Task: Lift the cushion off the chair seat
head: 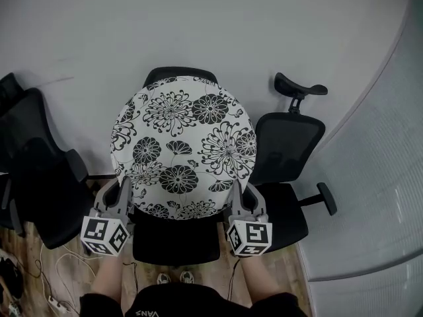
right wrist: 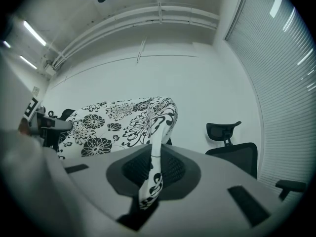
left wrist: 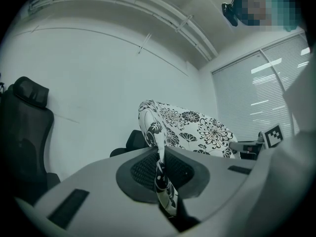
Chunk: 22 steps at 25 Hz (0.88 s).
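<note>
White wall (head: 211, 25) fills the upper part of the head view, with a strip of wooden floor (head: 73, 259) along the bottom and a pale blind (head: 380, 190) curving down the right side. A round cushion (head: 182, 147), white with black flowers, stands tilted over the middle chair (head: 175, 240), between the seat's front edge and the backrest. It covers nearly all of the backrest, so only the black top rim shows above it. Whether its lower edge touches the seat cannot be told.

The left gripper (head: 125, 185) is clenched on the cushion's lower left rim. In its own view, the left gripper (left wrist: 160, 154) has a thin fold of the patterned fabric (left wrist: 165, 191) pinched between its jaws. The right gripper (head: 236, 189) grasps the lower right rim in the same way, and the right gripper view shows the right gripper (right wrist: 154, 152) with the cushion (right wrist: 118, 120) rising beyond it.

A second black chair (head: 287, 144) stands just right of the middle one, and a third (head: 39, 177) is cut off at the left edge. The person's forearms are cut off at the bottom edge.
</note>
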Available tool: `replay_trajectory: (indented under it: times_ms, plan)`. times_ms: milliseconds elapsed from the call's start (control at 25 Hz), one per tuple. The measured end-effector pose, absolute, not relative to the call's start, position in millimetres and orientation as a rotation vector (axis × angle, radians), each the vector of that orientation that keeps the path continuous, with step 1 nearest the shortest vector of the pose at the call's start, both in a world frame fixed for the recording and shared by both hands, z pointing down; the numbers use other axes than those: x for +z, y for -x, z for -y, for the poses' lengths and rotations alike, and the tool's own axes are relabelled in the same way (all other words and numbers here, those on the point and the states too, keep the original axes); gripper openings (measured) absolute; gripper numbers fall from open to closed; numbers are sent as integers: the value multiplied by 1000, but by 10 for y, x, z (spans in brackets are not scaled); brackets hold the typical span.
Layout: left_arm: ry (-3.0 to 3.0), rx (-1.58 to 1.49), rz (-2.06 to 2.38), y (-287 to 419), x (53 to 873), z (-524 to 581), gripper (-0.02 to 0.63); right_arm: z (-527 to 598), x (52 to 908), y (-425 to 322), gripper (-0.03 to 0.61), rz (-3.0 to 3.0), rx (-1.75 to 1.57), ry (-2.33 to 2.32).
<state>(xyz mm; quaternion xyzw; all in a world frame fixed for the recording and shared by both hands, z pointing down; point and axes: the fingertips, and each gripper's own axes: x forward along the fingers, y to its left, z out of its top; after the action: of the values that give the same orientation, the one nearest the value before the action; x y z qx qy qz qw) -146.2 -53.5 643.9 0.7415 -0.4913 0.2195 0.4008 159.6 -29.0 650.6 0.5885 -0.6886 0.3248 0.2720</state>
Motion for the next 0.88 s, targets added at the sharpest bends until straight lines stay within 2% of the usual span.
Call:
replay_trajectory:
  times_ms: [880]
  plan:
    - [-1900, 533, 1257, 1476, 6427, 535, 28, 282, 6503, -1592, 40, 1866, 858, -1603]
